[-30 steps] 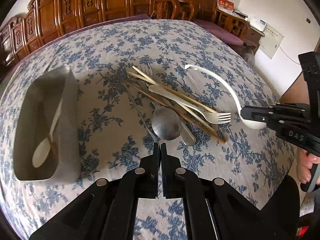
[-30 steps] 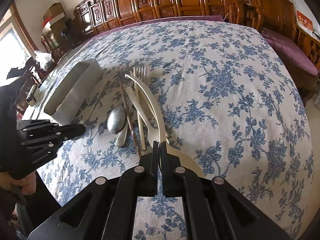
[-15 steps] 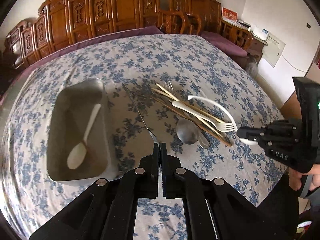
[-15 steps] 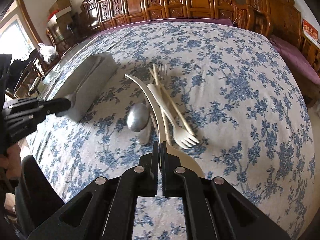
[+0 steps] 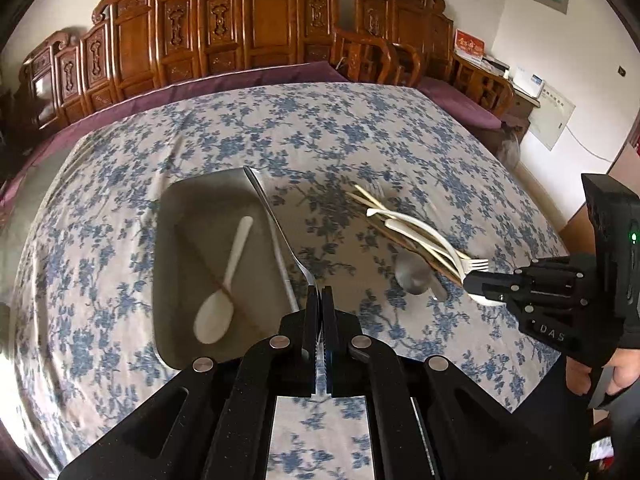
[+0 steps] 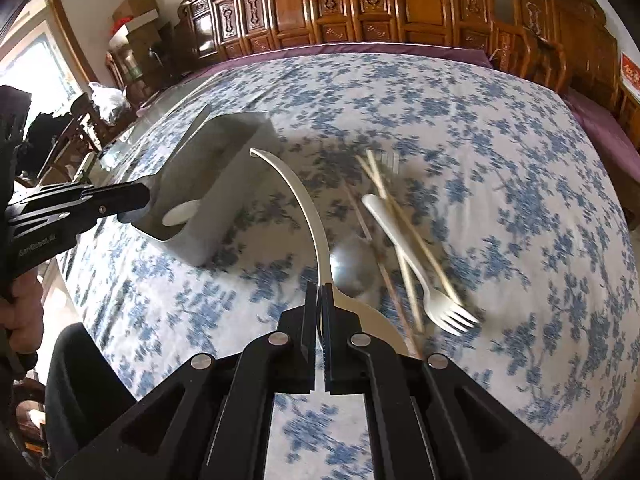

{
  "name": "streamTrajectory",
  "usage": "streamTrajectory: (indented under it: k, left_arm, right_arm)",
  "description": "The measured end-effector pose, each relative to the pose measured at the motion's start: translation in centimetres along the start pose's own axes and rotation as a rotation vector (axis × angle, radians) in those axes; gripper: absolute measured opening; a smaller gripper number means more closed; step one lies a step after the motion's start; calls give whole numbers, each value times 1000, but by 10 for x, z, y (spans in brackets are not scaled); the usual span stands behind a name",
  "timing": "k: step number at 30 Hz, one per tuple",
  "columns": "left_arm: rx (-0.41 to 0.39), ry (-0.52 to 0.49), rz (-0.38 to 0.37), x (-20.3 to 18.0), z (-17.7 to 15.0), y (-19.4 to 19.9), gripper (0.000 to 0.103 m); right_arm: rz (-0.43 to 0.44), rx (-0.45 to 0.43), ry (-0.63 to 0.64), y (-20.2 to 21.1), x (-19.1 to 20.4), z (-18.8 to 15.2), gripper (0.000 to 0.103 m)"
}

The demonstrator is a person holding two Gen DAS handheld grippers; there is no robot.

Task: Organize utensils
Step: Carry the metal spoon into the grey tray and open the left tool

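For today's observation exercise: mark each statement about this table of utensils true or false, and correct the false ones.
1. The left tool holds a metal utensil over the tray. True.
2. The right tool is open and holds nothing. False: it is shut on a white ladle.
3. A white spoon lies in the tray. True.
4. The white fork lies in the tray. False: it lies on the tablecloth with the chopsticks.
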State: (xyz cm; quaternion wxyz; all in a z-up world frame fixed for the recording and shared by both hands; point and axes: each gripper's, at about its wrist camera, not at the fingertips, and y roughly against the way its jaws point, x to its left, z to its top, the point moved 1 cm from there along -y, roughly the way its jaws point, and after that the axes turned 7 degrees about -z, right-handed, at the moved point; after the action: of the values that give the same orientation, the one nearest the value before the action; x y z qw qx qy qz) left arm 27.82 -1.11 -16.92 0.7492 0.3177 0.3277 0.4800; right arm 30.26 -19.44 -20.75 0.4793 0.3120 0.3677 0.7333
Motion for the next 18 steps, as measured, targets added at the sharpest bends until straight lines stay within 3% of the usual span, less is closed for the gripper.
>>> streamTrajectory:
  k: [10,18]
  left_arm:
    - [67,76,-5,47,-4,-20,1]
    - [94,89,23,62,-6,-34,1]
  right_arm:
    - [28,15,9,-16,30,12,3]
    - [42,20,7,-23,41,19,3]
